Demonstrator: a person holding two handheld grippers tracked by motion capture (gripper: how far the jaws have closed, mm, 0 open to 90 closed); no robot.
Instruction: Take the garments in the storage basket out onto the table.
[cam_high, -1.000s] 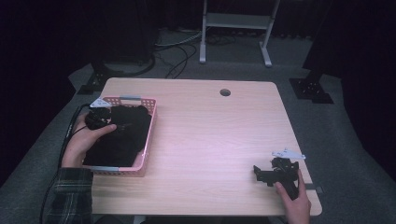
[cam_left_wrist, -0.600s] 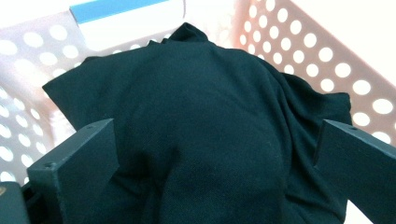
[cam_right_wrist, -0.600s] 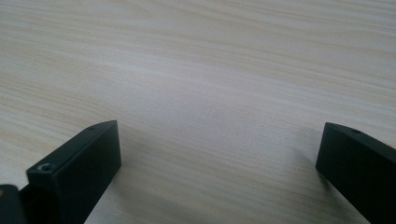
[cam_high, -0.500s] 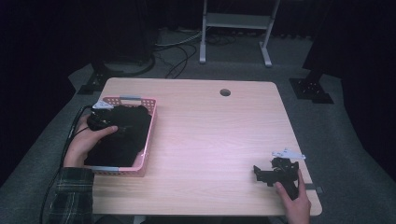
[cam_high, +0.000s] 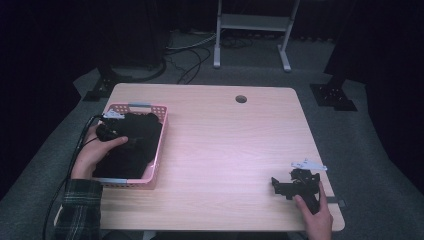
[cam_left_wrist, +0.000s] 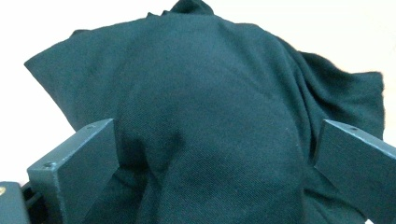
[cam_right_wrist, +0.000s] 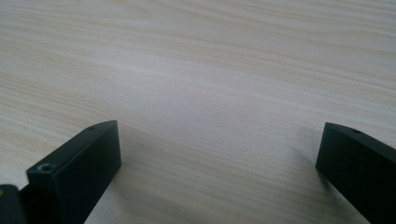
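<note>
A pink plastic basket (cam_high: 161, 145) sits on the left of the wooden table and holds a heap of dark cloth (cam_high: 131, 150). My left gripper (cam_high: 125, 134) is down in the basket at its far left end, held by a hand in a plaid sleeve. In the left gripper view the dark cloth (cam_left_wrist: 205, 116) bulges between the two wide-apart jaws, and the gripper (cam_left_wrist: 215, 158) is open around it. My right gripper (cam_high: 281, 186) rests low over the table's near right corner, open, with bare wood (cam_right_wrist: 210, 93) between its jaws.
The table (cam_high: 225, 145) has a round cable hole (cam_high: 241, 99) near its far edge. Beyond the table stand a metal frame's legs (cam_high: 250, 35) and cables on the dark floor. A black stand base (cam_high: 332, 97) lies at the far right.
The left hand and gripper have shifted slightly within the basket's far end. The right gripper has stayed where it was.
</note>
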